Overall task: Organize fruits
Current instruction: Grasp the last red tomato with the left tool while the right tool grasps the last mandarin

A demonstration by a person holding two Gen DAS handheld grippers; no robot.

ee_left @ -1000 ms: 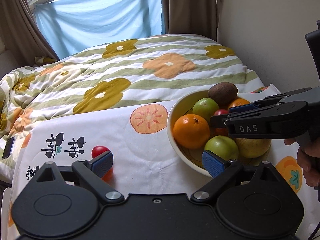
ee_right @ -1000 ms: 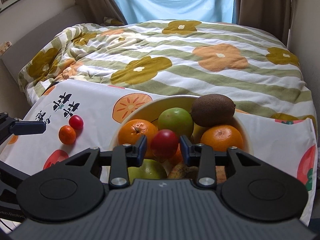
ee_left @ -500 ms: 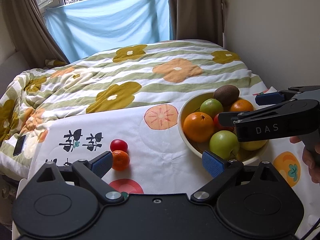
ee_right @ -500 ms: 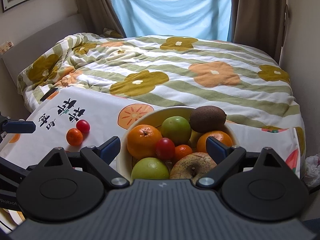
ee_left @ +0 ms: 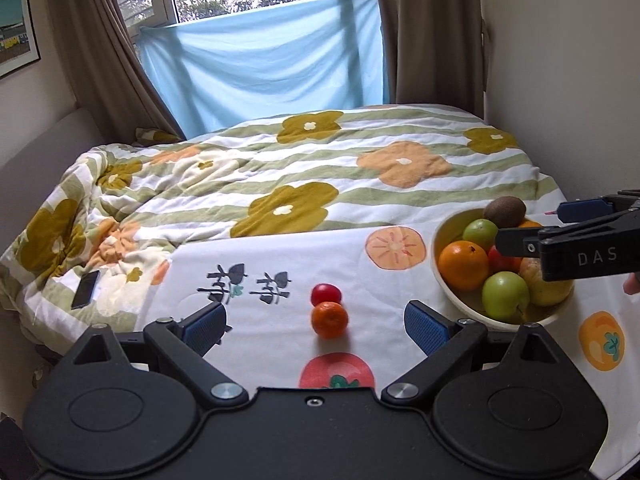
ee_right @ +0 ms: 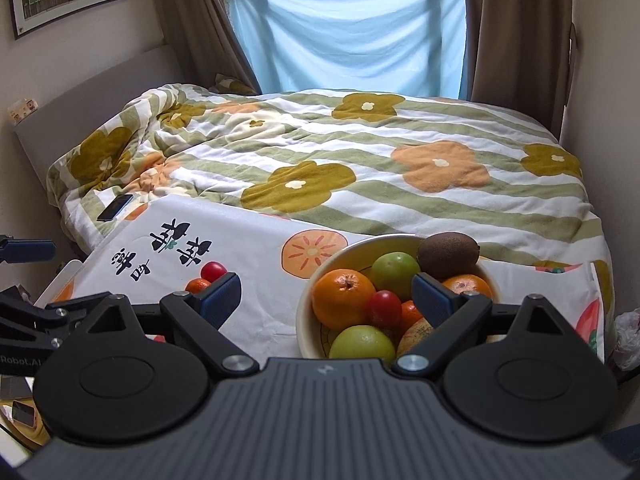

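Observation:
A cream bowl [ee_left: 440, 280] [ee_right: 304, 320] on the white printed cloth holds an orange [ee_right: 343, 298], green apples [ee_right: 395, 270], a kiwi [ee_right: 448, 255], a small red tomato [ee_right: 385, 309] and other fruit. A red tomato [ee_left: 326, 294] and a small mandarin [ee_left: 329, 319] lie on the cloth left of the bowl. My left gripper [ee_left: 316, 322] is open and empty, just in front of the mandarin. My right gripper [ee_right: 326, 298] is open and empty, held above the near side of the bowl; it also shows in the left wrist view [ee_left: 572, 250].
The cloth [ee_left: 280, 248] covers a table against a bed with a flowered quilt [ee_left: 320, 168]. A phone [ee_left: 85, 289] lies on the quilt at left. A wall stands on the right, and curtains and a window are behind.
My right gripper opened, left the small red tomato in the bowl and pulled back. My left gripper drew back and up, so the loose tomato and mandarin now lie between its fingers.

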